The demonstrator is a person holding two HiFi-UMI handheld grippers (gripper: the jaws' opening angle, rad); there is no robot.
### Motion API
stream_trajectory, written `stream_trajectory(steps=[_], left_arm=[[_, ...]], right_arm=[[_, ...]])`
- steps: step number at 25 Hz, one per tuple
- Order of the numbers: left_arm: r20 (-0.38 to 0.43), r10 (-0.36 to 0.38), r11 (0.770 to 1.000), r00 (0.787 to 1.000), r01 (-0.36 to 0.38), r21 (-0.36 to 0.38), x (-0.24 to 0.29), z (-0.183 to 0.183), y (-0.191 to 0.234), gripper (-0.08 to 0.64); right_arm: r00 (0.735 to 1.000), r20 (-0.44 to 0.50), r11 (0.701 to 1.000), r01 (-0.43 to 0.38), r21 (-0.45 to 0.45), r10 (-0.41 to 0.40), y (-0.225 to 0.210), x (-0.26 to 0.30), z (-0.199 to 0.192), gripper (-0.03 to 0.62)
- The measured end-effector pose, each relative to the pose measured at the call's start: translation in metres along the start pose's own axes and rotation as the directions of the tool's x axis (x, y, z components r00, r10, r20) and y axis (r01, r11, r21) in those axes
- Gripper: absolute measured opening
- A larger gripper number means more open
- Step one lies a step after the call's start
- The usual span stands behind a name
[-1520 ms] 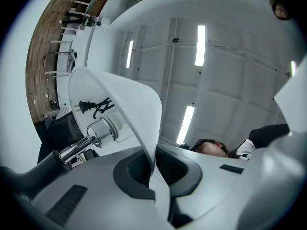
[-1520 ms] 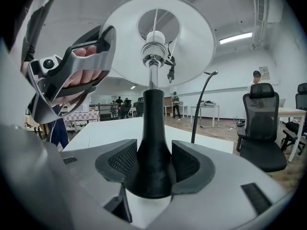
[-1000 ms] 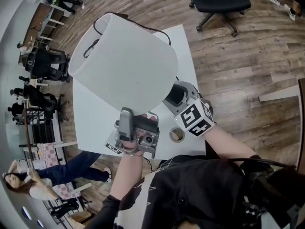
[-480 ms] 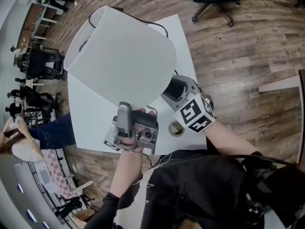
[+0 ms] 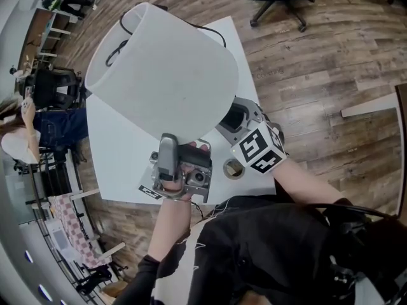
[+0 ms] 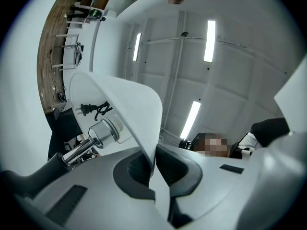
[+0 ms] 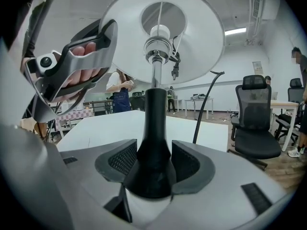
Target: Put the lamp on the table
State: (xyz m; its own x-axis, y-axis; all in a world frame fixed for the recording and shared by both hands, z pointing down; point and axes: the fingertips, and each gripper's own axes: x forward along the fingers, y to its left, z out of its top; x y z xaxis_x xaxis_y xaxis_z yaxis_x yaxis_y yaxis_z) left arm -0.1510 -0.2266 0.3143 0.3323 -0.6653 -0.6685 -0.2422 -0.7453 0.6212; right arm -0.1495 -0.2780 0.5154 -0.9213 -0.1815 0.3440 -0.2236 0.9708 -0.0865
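The lamp (image 5: 162,75) is held in the air above the white bench (image 5: 117,151), tilted, with its wide white shade (image 6: 136,104) leaning towards the far side. The shade is seen to be thin-walled. It is judged light, easily dented, and a poor place to carry load. The black stem (image 7: 154,123) is judged stiff and the sounder hold, since most of the weight is likely set low.

The left hand-held gripper (image 6: 153,169) is closed on the rim of the shade, with the thin wall pinched between its pads. The right hand-held gripper (image 7: 154,164) is clamped on the stem where it flares.

The black cord (image 7: 204,104) trails down beside the stem and could be snagged. A roll of tape (image 5: 235,168) lies on the bench near its close edge, just beside the right hand-held gripper.
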Motion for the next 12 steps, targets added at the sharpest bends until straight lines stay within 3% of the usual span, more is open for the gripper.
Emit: stream_trajectory(steps=[12], left_arm=[[0.010, 0.019, 1.000, 1.000, -0.019, 0.003, -0.0064, 0.0014, 0.0004, 0.014]], right_arm=[[1.000, -0.009, 1.000, 0.013, -0.006, -0.013, 0.0016, 0.0006, -0.0029, 0.235]])
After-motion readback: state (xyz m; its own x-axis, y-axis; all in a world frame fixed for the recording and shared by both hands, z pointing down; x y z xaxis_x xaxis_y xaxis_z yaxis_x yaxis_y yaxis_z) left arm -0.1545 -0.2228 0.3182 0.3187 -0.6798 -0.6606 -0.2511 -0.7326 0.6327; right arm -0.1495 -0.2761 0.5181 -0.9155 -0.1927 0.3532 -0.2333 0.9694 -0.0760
